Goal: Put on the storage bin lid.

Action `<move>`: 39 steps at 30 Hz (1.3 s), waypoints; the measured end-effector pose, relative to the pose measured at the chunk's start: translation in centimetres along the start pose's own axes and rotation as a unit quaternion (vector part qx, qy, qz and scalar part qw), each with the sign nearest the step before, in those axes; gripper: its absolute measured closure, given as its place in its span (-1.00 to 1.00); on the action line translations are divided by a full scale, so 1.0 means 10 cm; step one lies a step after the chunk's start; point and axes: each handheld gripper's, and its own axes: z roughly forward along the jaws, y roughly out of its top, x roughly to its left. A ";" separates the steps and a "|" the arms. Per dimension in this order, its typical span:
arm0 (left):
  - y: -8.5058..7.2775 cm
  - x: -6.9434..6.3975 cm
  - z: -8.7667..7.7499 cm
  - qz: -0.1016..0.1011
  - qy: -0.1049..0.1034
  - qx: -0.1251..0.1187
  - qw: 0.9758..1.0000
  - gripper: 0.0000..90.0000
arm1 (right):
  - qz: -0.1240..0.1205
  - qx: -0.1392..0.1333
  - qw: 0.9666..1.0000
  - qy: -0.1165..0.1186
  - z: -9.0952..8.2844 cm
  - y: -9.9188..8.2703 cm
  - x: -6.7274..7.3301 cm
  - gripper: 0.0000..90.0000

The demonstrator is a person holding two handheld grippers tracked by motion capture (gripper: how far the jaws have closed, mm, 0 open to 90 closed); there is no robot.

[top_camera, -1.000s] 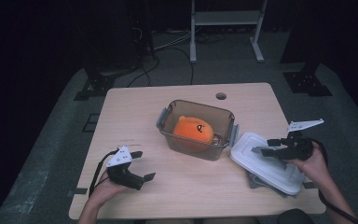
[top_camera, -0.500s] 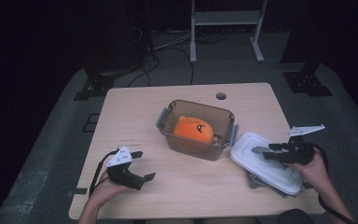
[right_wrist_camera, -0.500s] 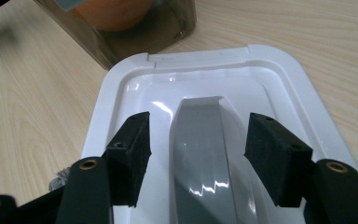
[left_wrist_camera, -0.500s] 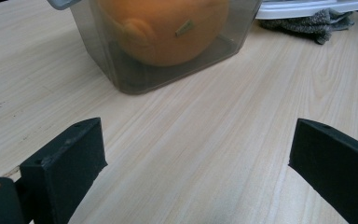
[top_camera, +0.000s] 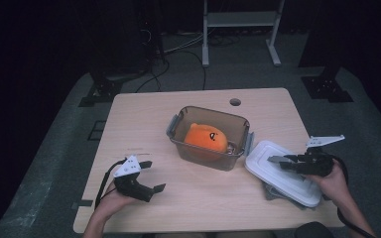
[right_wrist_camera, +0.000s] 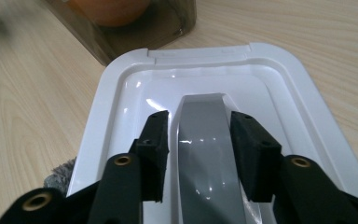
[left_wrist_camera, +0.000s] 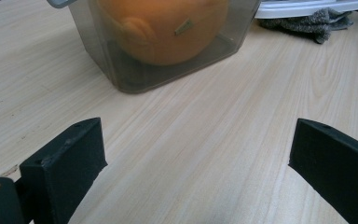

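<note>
A clear brown bin stands mid-table with an orange plush toy inside. To its right a white lid lies flat on a grey cloth. My right gripper hovers low over the lid. In the right gripper view its jaws have just been closing and flank the lid's grey handle, with a thin gap left on one side. My left gripper rests open at the front left; in its own view the gripper faces the bin and plush with only bare table between its jaws.
The wooden table has a round cable hole at the back. The lid and cloth sit close to the table's right front edge. A metal stand and cables lie on the dark floor behind.
The right gripper has shifted slightly left and down onto the lid, and its jaws have narrowed around the handle. The left gripper has not moved.
</note>
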 end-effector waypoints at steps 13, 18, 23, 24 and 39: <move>0.00 0.00 0.00 0.000 -0.002 0.001 1.000 -0.94 | -0.001 0.003 1.000 0.000 -0.02 0.00 0.00 0.45; 0.00 0.00 0.00 0.000 -0.002 0.001 1.000 -0.94 | -0.004 0.002 1.000 0.002 -0.03 0.02 0.01 0.45; 0.00 0.00 0.00 0.000 -0.002 0.001 1.000 -0.94 | -0.005 -0.001 1.000 0.003 -0.09 0.04 0.03 0.46; 0.00 0.00 0.00 -0.001 -0.002 0.000 1.000 -0.94 | -0.005 -0.002 1.000 0.003 -0.10 0.05 0.04 0.46; 0.00 0.00 0.01 -0.001 -0.003 0.000 1.000 -0.94 | -0.014 -0.009 1.000 -0.004 -0.32 0.08 0.08 0.46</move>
